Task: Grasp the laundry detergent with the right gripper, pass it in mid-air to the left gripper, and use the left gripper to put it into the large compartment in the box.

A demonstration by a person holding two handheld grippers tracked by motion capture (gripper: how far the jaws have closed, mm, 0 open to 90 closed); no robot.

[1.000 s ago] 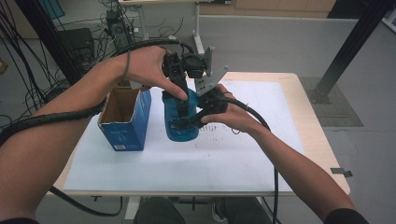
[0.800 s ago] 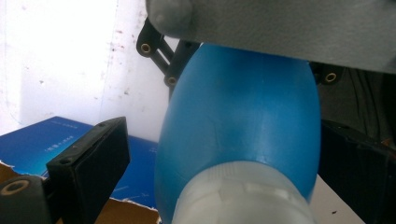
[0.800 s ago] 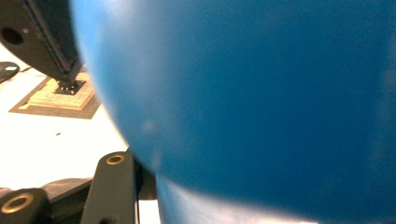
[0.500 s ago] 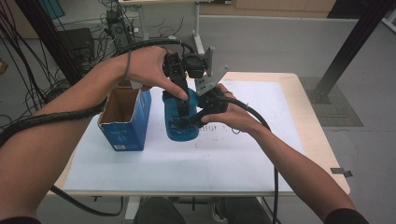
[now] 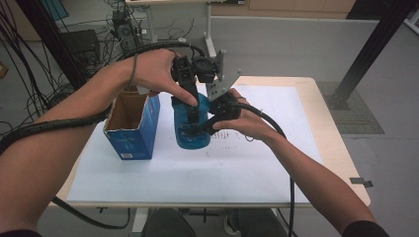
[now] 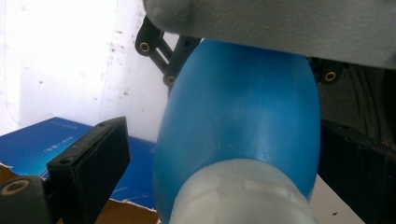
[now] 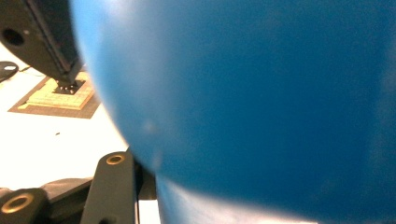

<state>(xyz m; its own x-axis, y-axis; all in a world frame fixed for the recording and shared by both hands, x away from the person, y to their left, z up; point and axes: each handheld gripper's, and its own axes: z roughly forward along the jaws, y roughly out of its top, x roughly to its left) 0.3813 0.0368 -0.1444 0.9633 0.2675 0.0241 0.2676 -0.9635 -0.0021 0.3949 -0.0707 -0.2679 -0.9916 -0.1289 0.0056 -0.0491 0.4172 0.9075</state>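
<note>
- Jaws: our right gripper (image 5: 213, 122) is clamped on the side of the blue bottle (image 5: 190, 126); in the right gripper view the blue wall sits hard against the camera. Our left gripper (image 5: 190, 106) comes down over the bottle's top. In the left gripper view one jaw stands off the blue wall with a gap; the other jaw is hidden, so we cannot tell whether that grip is made.
- Place: bottle stands upright on the white sheet (image 5: 257, 163), toward the table's (image 5: 341, 163) far left part, just beside the open blue box (image 5: 132, 129), which sits nearer the left edge.
- Step, as we judge it: bottle steadied by both tools beside the box, mid-transfer or about to be opened; we cannot tell which.
- Next move calls for a firm hold at the top while the right grip keeps the body from turning or tipping toward the box.
</note>
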